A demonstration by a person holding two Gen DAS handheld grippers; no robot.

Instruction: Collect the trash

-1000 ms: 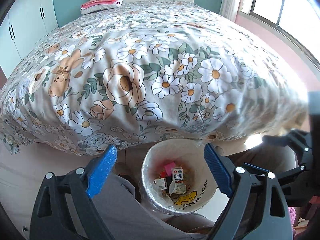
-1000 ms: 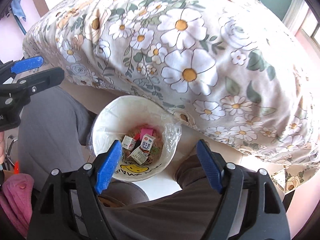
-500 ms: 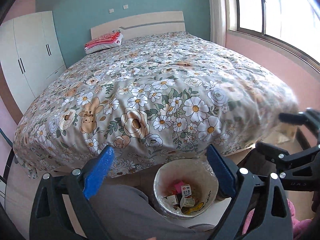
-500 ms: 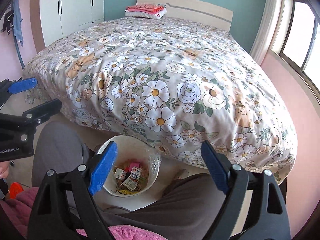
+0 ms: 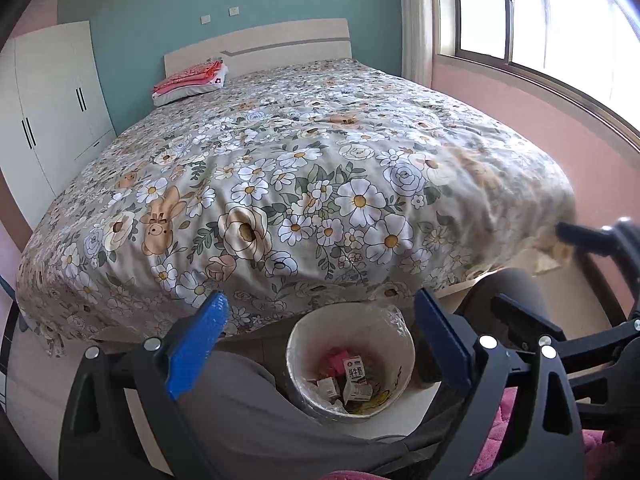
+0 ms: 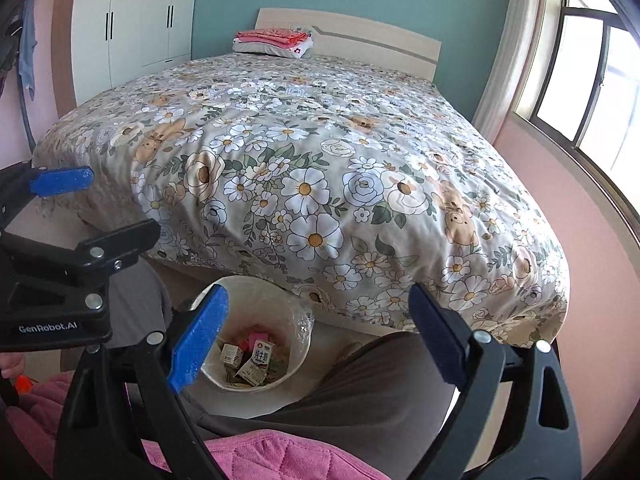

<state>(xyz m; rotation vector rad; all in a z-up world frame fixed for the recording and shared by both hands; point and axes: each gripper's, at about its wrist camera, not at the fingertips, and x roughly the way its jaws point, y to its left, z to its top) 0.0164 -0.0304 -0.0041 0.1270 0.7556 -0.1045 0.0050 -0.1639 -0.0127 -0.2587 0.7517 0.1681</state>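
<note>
A white waste bin (image 5: 316, 330) with a clear liner stands on the floor at the foot of the bed, between a person's knees. Inside lie small milk cartons (image 5: 355, 368) and a pink box (image 5: 335, 360); the right wrist view shows the same bin (image 6: 256, 306) and cartons (image 6: 262, 354). My left gripper (image 5: 320, 300) hangs well above the bin, open and empty. My right gripper (image 6: 318, 292) is also above it, its jaws opening with nothing between them. Each gripper shows at the edge of the other's view.
A large bed with a floral quilt (image 5: 320, 184) fills the middle, with a folded pink-and-white pillow (image 5: 188, 82) by the headboard. White wardrobes (image 6: 132, 24) stand at the left and a window (image 5: 560, 20) at the right. Grey trouser legs (image 6: 380, 392) and a pink garment (image 6: 260, 460) lie below.
Both grippers have risen and pulled back from the bin, which now looks smaller. The whole bed, headboard and walls have come into view. The right jaws have spread wider.
</note>
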